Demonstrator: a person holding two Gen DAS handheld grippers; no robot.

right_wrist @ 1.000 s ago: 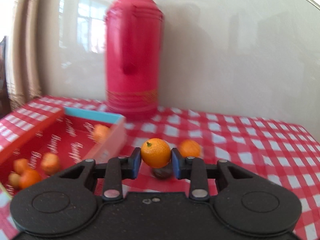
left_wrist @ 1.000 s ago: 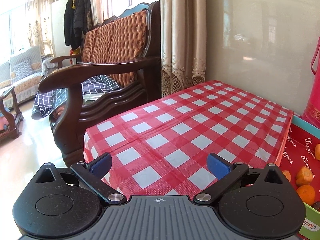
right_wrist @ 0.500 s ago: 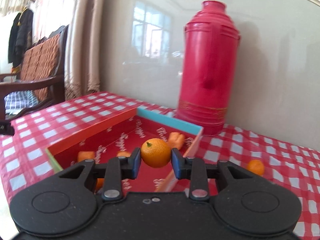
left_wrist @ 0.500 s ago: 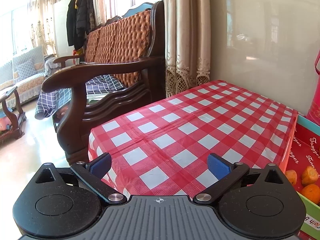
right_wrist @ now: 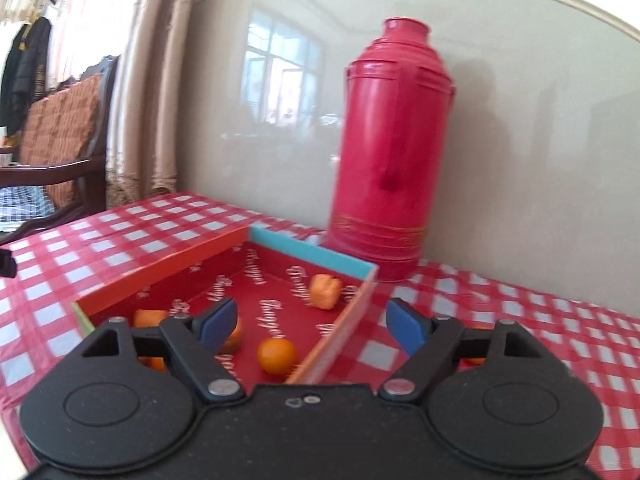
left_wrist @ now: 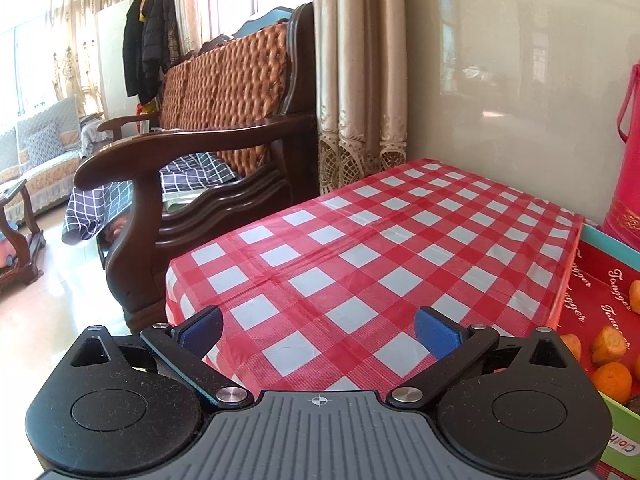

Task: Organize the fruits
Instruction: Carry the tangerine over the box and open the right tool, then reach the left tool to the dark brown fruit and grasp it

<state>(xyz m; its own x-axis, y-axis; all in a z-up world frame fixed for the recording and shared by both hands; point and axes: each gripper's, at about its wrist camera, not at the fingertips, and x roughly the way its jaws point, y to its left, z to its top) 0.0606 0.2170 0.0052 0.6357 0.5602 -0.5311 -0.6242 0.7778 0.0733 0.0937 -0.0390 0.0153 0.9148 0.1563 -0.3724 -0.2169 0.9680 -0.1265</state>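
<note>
A shallow red box (right_wrist: 168,268) with a blue end wall lies on the checked tablecloth. Several small oranges lie inside it; one round orange (right_wrist: 277,355) sits near the box's right wall. My right gripper (right_wrist: 310,326) is open and empty, just above the box's near right wall. Another orange (right_wrist: 476,359) shows behind the right finger, outside the box. My left gripper (left_wrist: 318,330) is open and empty over the bare tablecloth, left of the box (left_wrist: 600,292), where oranges (left_wrist: 611,376) show at the right edge.
A tall red thermos (right_wrist: 390,152) stands against the wall behind the box; it also shows in the left wrist view (left_wrist: 628,160). A wooden armchair (left_wrist: 192,168) stands left of the table (left_wrist: 320,240). The table's left edge is near my left gripper.
My right gripper has opened and let go of the orange, which now lies in the box. The left gripper has shifted slightly; it stays open.
</note>
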